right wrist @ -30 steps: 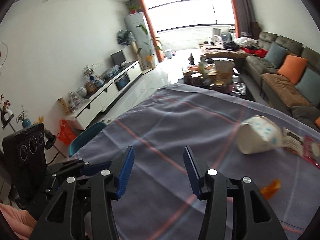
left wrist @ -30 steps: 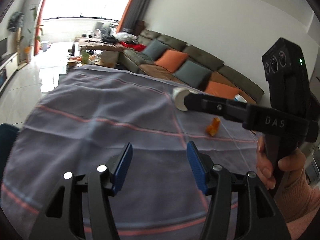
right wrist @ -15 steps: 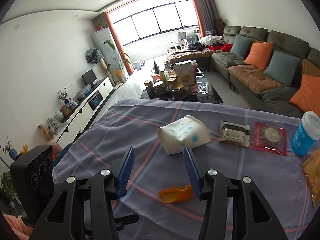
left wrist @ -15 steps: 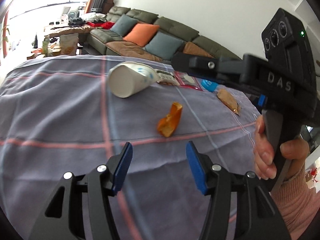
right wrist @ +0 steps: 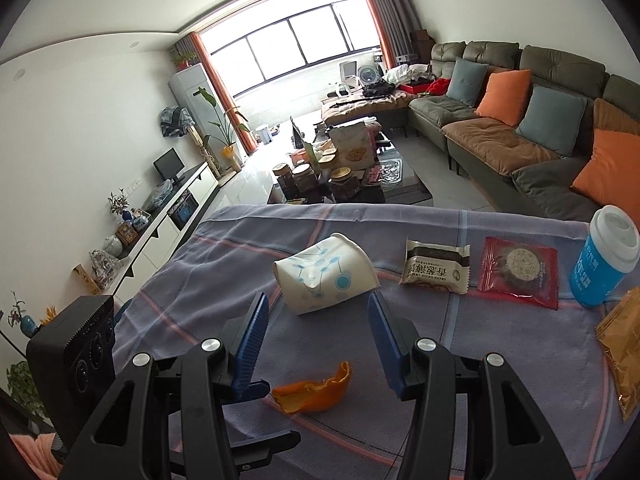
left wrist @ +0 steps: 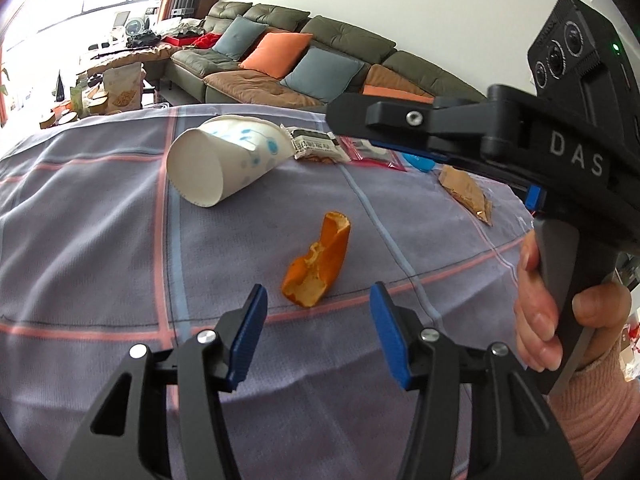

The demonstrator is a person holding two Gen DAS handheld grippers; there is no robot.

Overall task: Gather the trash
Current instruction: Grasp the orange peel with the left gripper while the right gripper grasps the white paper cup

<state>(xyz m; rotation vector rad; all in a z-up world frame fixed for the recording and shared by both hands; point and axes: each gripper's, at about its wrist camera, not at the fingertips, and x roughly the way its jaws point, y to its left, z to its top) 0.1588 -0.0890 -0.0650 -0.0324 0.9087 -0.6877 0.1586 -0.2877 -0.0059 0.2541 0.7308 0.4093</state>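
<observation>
An orange peel point(left wrist: 318, 264) lies on the grey checked tablecloth point(left wrist: 100, 240), just beyond my open, empty left gripper point(left wrist: 318, 306). It also shows in the right wrist view point(right wrist: 314, 392) below my open, empty right gripper point(right wrist: 316, 312). A crushed white paper cup point(left wrist: 224, 160) lies on its side farther back; in the right wrist view the cup point(right wrist: 326, 278) sits just beyond the right fingertips. The right gripper's body point(left wrist: 500, 140) hovers at the right of the left wrist view.
A black-and-white snack packet point(right wrist: 436, 268), a red packet point(right wrist: 518, 272), a blue cup with a white lid point(right wrist: 606, 256) and a brown wrapper point(right wrist: 624, 352) lie along the table's right side. A sofa point(right wrist: 520, 120) stands behind the table.
Both grippers have swung toward the trash and come closer. The peel now sits right in front of the left fingers, and the cup sits between the right fingertips' line of sight.
</observation>
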